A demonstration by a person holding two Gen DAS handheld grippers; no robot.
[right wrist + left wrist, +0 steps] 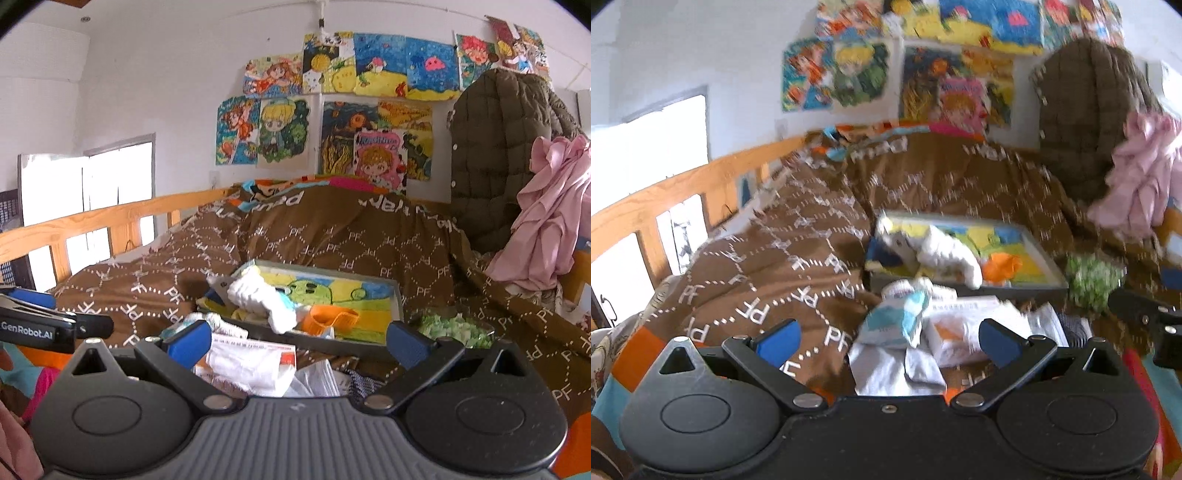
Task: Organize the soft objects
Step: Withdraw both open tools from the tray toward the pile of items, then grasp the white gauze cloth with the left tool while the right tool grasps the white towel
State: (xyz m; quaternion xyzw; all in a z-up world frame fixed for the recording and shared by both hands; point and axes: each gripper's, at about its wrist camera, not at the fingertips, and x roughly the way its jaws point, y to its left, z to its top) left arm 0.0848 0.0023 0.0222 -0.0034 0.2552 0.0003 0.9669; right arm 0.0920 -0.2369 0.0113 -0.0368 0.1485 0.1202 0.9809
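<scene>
Holding nothing, your left tool [888,341] and right tool [299,341] gape wide over packets [251,363]; white plush [262,301] at 12 in the tray [397,295]. Only right view shows green bowl [456,328] sharply.

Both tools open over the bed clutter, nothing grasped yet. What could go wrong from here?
1. The white soft toy lies across the rim of the drawing tray; pulling it may drag or tip the tray.
2. Paper packets and plastic bags lie heaped right before the left tool; closing there may pinch these instead of anything soft.
3. The right tool hangs close beside the left one, so they could bump if both reach for the heap.
</scene>
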